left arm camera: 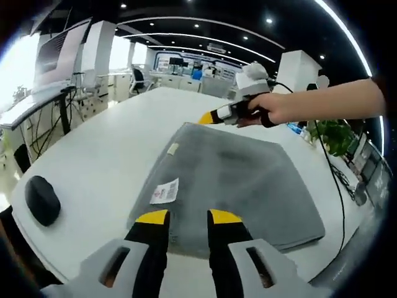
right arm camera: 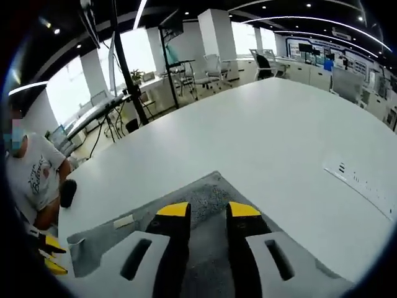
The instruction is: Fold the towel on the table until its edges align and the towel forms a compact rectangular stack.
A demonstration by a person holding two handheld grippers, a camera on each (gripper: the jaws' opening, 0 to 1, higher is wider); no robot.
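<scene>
Towel (left arm camera: 229,180) flat on white desk (left arm camera: 99,161), grey, spread as one wide sheet with white label (left arm camera: 165,191) near its front edge and a small tag (left arm camera: 173,149) on its side edge.

Left claw (left arm camera: 188,217) at towel's near edge, yellow-tipped jaws parted by a narrow gap, tips over the grey cloth; nothing pinched between them, contact with the cloth not clear. Black mouse (left arm camera: 42,200) on desk well off to the towel's side, apart from it.

Right claw (left arm camera: 208,117) seen in left gripper view at towel's far corner, held in a hand (left arm camera: 279,107), yellow tip right at the corner's edge; jaw gap too small there to judge.

Right gripper view: right claw (right arm camera: 208,211) over towel (right arm camera: 205,198) near its corner, jaws apart by a modest gap, grey cloth visible between and under them, no fold lifted or gripped. Small tag (right arm camera: 123,221) on towel edge beside the claw. Left claw (right arm camera: 49,256) at towel's opposite edge, just its yellow tips visible. Person (right arm camera: 34,177) in white shirt beyond that edge of towel, mouse (right arm camera: 67,192) next to them on desk (right arm camera: 279,143). Printed strip (right arm camera: 356,179) on desk well clear of towel. Office chairs and monitors beyond desk, far from towel.
</scene>
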